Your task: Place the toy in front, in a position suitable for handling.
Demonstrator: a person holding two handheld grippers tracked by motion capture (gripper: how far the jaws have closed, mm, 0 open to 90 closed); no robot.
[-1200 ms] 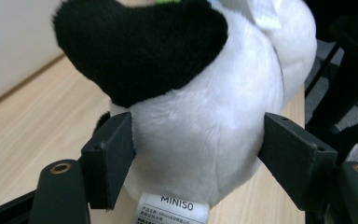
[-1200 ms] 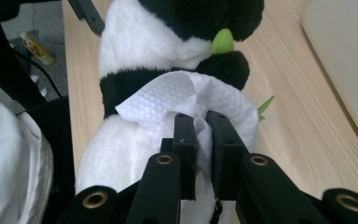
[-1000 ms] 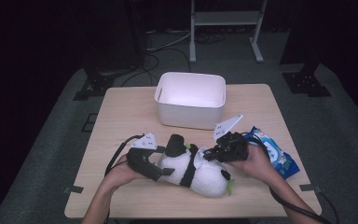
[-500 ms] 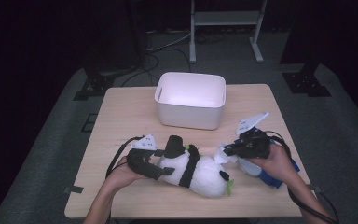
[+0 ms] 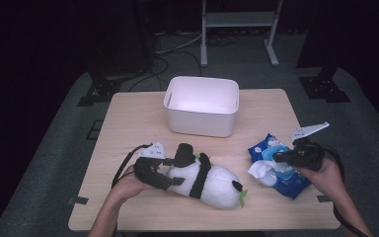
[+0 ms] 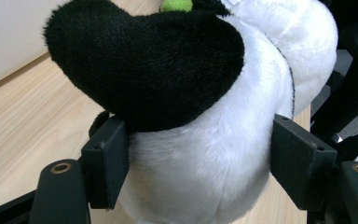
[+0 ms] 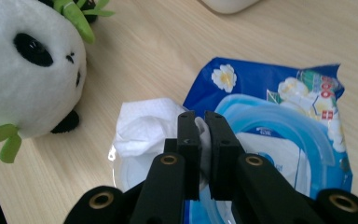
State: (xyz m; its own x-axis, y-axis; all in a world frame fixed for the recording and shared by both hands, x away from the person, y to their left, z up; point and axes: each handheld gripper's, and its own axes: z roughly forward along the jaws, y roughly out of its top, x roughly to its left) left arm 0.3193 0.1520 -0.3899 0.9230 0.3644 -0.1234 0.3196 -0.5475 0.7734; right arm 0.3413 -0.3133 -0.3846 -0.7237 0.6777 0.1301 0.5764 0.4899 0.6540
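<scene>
**Right Unit Relocated to Wipe Pack**

The left hand-held gripper (image 5: 165, 170) clamps the plush panda (image 5: 205, 180), which lies on the desk (image 5: 128, 123).

The right hand-held gripper (image 5: 281, 158), positioned at the panda's head one second ago, is now over the blue wipe pack (image 5: 276, 168). Its jaws are nearly shut, pinching a white wipe (image 7: 144, 126).
</scene>
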